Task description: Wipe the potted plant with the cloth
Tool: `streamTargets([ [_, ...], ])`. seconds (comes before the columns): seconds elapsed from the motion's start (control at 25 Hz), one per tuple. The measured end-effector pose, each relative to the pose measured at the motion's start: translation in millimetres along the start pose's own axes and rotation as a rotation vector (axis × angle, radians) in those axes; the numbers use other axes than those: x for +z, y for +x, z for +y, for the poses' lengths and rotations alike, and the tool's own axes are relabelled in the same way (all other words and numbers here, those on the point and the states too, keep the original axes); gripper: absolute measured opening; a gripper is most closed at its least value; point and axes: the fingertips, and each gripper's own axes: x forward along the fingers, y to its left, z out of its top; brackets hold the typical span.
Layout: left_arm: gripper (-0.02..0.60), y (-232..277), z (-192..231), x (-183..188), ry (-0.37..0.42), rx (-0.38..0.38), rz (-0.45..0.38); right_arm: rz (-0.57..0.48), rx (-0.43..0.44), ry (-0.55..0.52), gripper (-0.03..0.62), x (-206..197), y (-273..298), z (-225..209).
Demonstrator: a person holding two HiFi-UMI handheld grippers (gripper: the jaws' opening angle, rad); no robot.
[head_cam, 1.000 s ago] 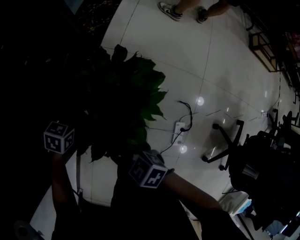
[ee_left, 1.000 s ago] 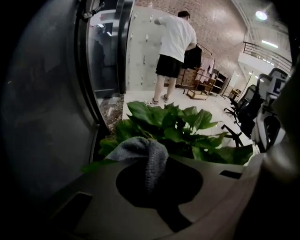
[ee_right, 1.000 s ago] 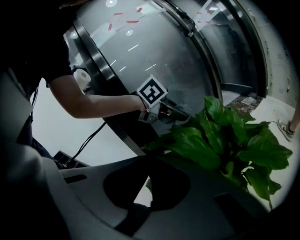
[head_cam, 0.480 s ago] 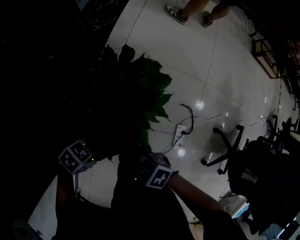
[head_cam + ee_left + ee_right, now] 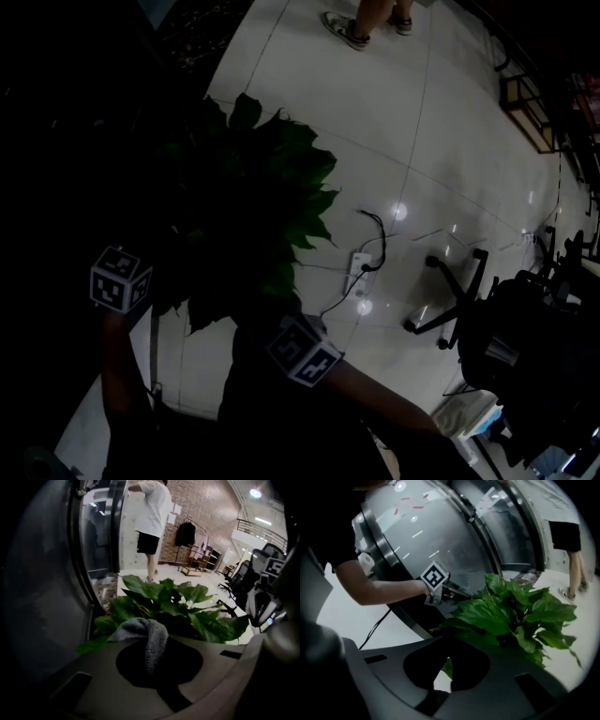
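Note:
The potted plant [image 5: 253,206] is a dark mass of broad green leaves on the pale floor. Its leaves [image 5: 173,602] fill the middle of the left gripper view. My left gripper [image 5: 150,634] is shut on a grey cloth [image 5: 146,637], which droops over the jaws just short of the nearest leaves. Its marker cube [image 5: 119,278] sits left of the plant, and the cube [image 5: 435,577] also shows beyond the leaves. My right gripper [image 5: 449,644] is shut on the lower edge of a leaf [image 5: 483,618]. Its cube [image 5: 305,350] lies below the plant.
A curved glass and metal wall [image 5: 440,531] rises right behind the plant. A power strip [image 5: 359,262] with a cable lies on the floor to the right, then an office chair base [image 5: 450,291]. A person [image 5: 152,522] stands beyond the plant.
The left gripper swung down and right toward the plant half a second ago and is now back up and left. The right gripper has barely moved.

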Motion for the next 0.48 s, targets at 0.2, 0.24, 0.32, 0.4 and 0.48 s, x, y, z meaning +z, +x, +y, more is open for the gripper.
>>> streamTargets([
  [0.2, 0.025, 13, -94, -24, 0.122, -0.247, 0.137, -0.010, 0.036, 0.045, -0.008, -7, -2, 2],
  [0.24, 0.025, 11, -111, -28, 0.121, -0.298, 0.140, -0.010, 0.033, 0.056, -0.008, -7, -5, 2],
  [0.32, 0.025, 4, -138, -31, 0.119, -0.379, 0.134, -0.018, 0.020, 0.072, -0.008, -6, -12, -2],
  [0.4, 0.025, -5, -160, -29, 0.112, -0.452, 0.118, -0.027, 0.004, 0.084, -0.008, -5, -20, -10],
  [0.48, 0.025, -17, -177, -19, 0.086, -0.526, 0.082, -0.033, -0.016, 0.093, -0.008, -2, -30, -17],
])
